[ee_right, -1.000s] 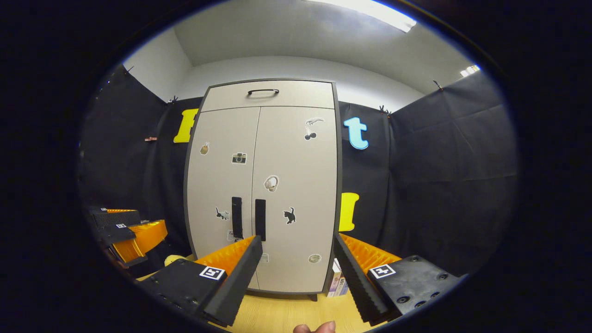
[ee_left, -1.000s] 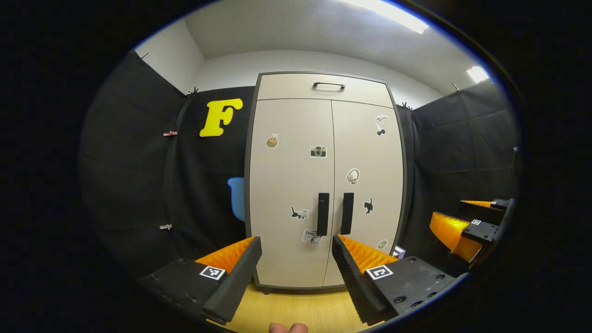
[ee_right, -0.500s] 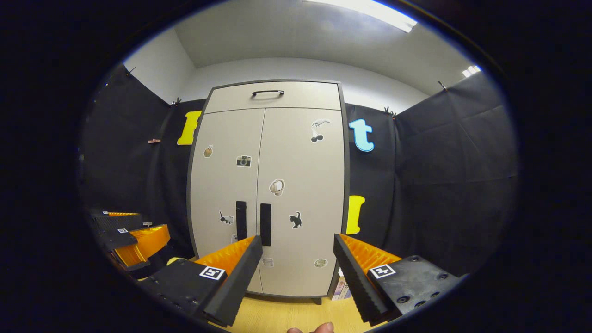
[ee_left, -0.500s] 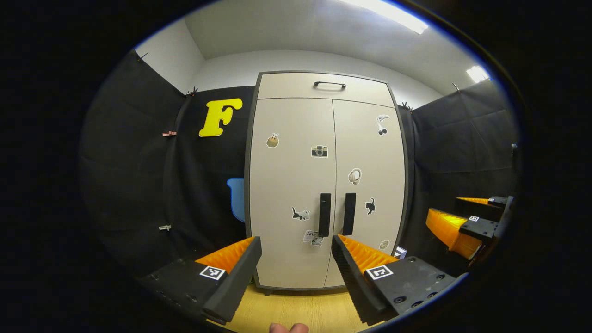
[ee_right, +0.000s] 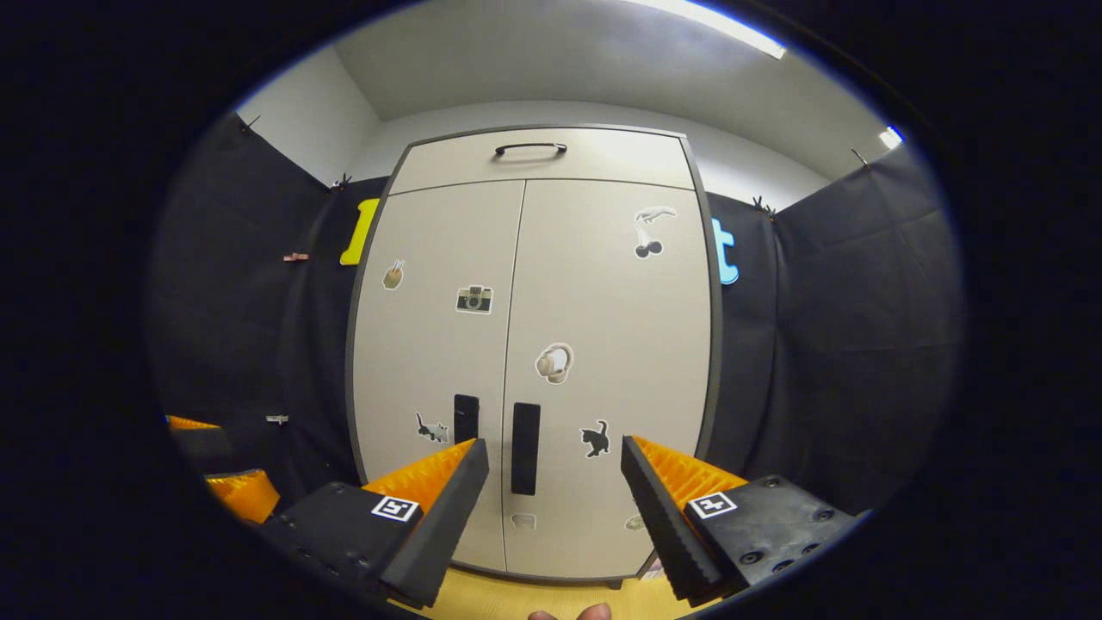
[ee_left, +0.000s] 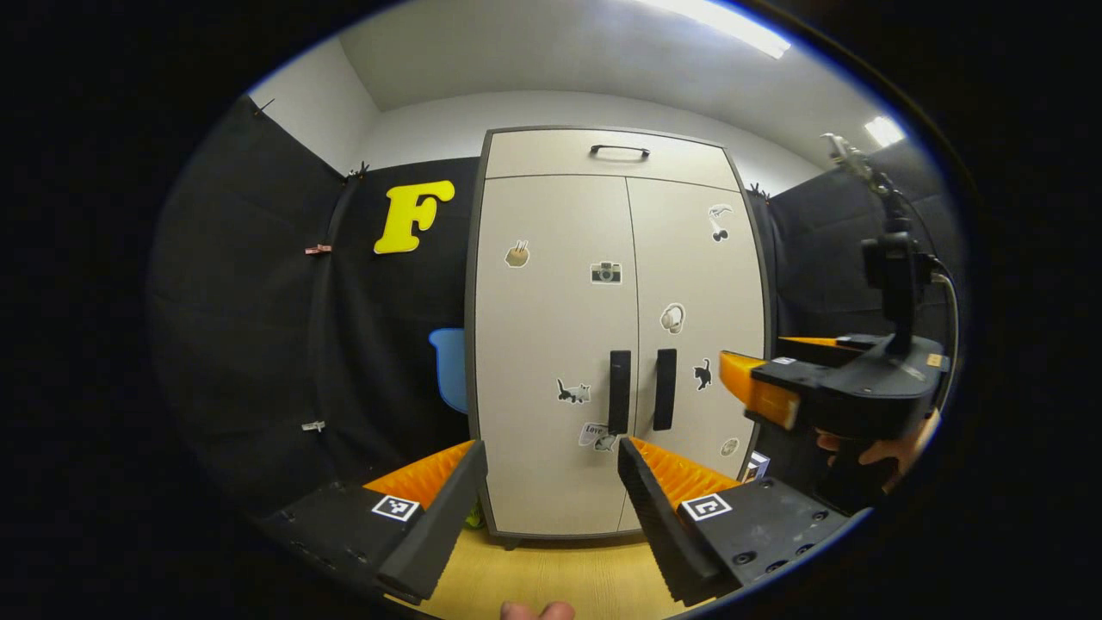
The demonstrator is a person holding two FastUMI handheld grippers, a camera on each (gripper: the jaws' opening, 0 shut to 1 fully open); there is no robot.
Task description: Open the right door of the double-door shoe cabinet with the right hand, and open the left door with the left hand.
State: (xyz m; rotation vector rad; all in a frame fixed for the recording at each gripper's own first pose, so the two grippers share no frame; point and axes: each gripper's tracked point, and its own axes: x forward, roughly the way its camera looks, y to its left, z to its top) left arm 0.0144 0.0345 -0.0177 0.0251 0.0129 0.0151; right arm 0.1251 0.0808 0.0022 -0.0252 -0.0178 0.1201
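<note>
Both doors of the shoe cabinet (ee_left: 616, 331) are seen shut. Fingers of the left gripper (ee_left: 551, 448) and right gripper (ee_right: 555, 448) are spread wide, nothing gripped, well short of the right door handle (ee_right: 524, 448).

The left handle (ee_right: 466, 418) is partly covered by a finger (ee_right: 435, 499) of the right tongs (ee_right: 555, 508); the lowest stickers (ee_right: 523, 521) (faint, small) cannot be made out.

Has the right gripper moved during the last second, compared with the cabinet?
Yes. In the left gripper view the right gripper has come up and forward, toward the cabinet; its fingers now overlap the edge of the right door.
</note>
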